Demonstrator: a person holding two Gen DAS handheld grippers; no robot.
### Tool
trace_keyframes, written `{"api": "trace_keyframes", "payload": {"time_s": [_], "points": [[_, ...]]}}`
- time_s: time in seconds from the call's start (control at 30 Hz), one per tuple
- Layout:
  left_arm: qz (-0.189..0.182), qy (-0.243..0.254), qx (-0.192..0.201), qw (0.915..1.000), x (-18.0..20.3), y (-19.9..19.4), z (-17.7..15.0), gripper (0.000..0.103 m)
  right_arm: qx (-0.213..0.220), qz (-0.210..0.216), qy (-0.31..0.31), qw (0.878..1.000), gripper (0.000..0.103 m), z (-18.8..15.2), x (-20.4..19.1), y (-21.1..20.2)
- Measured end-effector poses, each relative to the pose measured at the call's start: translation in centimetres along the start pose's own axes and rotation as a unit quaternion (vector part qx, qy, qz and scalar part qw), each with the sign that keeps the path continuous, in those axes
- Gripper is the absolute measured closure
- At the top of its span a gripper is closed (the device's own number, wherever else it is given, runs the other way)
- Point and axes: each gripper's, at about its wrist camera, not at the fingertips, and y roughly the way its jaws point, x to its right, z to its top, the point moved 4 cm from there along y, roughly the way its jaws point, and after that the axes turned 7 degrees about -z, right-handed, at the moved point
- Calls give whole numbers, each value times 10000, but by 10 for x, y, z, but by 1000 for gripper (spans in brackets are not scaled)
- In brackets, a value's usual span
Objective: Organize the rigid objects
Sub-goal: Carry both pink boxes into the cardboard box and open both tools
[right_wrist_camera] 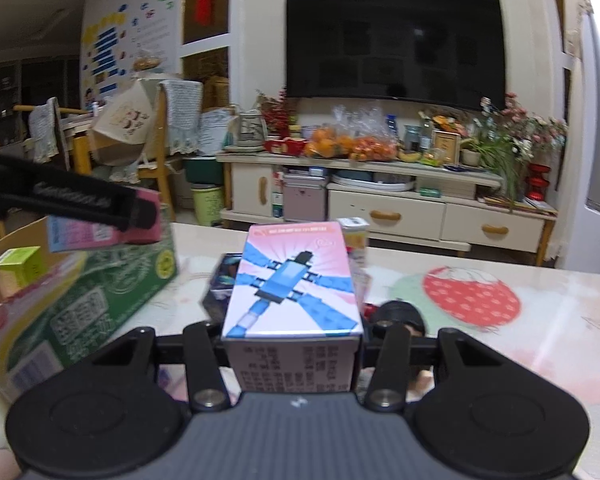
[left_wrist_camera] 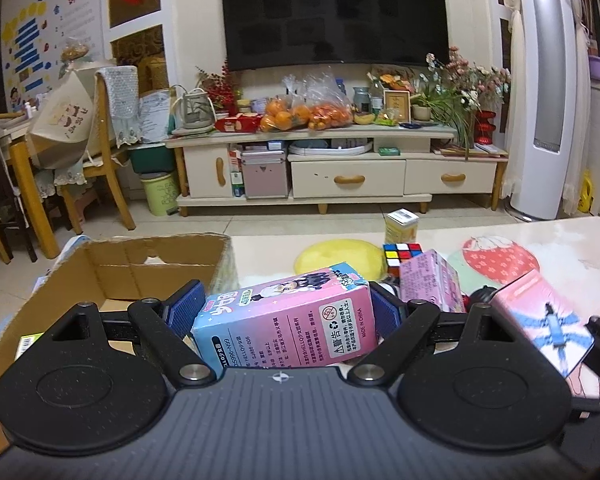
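Your left gripper (left_wrist_camera: 286, 312) fingers grasp a pink figure box (left_wrist_camera: 288, 320), bound for the cardboard box (left_wrist_camera: 140, 268) at ten o'clock. Your right gripper (right_wrist_camera: 292, 336) fingers clench a pink-and-blue toy box (right_wrist_camera: 292, 280), lifted for packing.

Mounted on each wrist, close over the table (left_wrist_camera: 500, 240), angled slightly down toward the television (left_wrist_camera: 334, 12); left view sitting left of right. Shared: TV stand (right_wrist_camera: 380, 200), cardboard box (left_wrist_camera: 112, 272), both pink boxes.

Home living room: wall television (left_wrist_camera: 334, 12), cluttered TV cabinet (left_wrist_camera: 340, 160).

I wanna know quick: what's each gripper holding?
Left gripper: shut on the pink doll box.
Right gripper: shut on the pink plane box.
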Motion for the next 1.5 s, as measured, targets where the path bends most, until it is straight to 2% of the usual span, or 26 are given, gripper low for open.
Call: {"api": "trace_keyframes", "payload": {"time_s": [0.37, 0.73, 1.17, 1.5], "points": [[262, -332, 195, 9989, -24, -17, 8, 0, 137, 561, -152, 9982, 56, 18, -52, -12], [678, -920, 331, 9929, -74, -38, 15, 0, 276, 1122, -292, 9929, 56, 38, -105, -17], [1116, -1491, 182, 9823, -124, -47, 8, 0, 197, 1701, -518, 9839, 56, 44, -168, -2], [1161, -1494, 13, 9819, -125, -31, 8, 0, -51, 2003, -661, 9775, 55, 35, -199, 8]]}}
